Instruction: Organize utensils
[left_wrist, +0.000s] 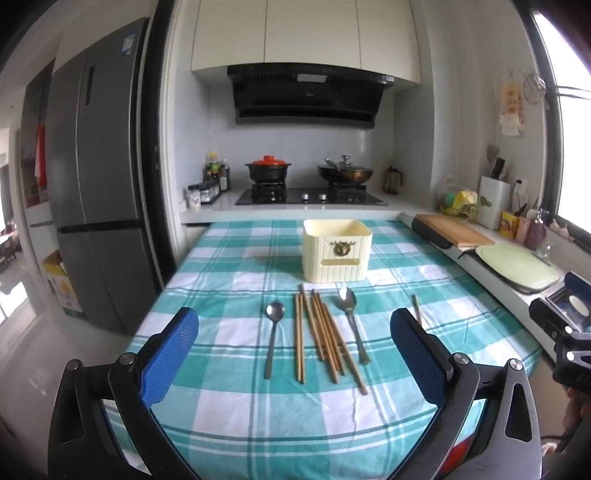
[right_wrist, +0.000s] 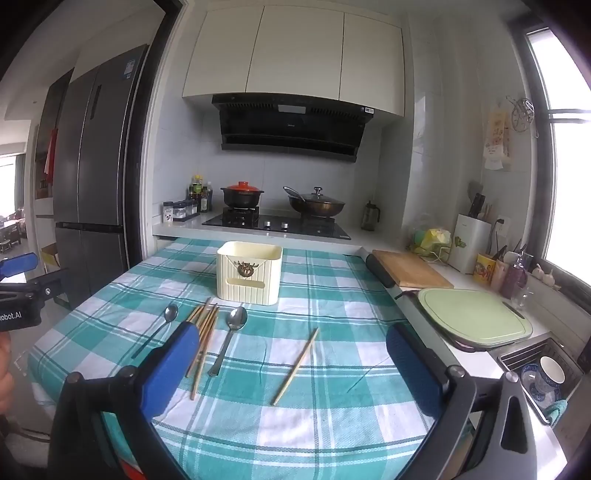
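A cream utensil holder (left_wrist: 337, 249) stands empty-looking on the teal checked table (left_wrist: 229, 406); it also shows in the right wrist view (right_wrist: 249, 273). In front of it lie several wooden chopsticks (left_wrist: 321, 336) between two metal spoons, the left spoon (left_wrist: 274, 338) and the right spoon (left_wrist: 352, 321). One chopstick (right_wrist: 295, 365) lies apart to the right. My left gripper (left_wrist: 294, 354) is open above the near table edge, facing the utensils. My right gripper (right_wrist: 291, 373) is open above the lone chopstick. Both are empty.
A counter runs along the right with a wooden cutting board (right_wrist: 410, 273), a green board (right_wrist: 474, 319) and a sink with cups (right_wrist: 546, 376). A stove with pots (left_wrist: 308, 177) stands behind the table. A fridge (left_wrist: 99, 192) stands to the left.
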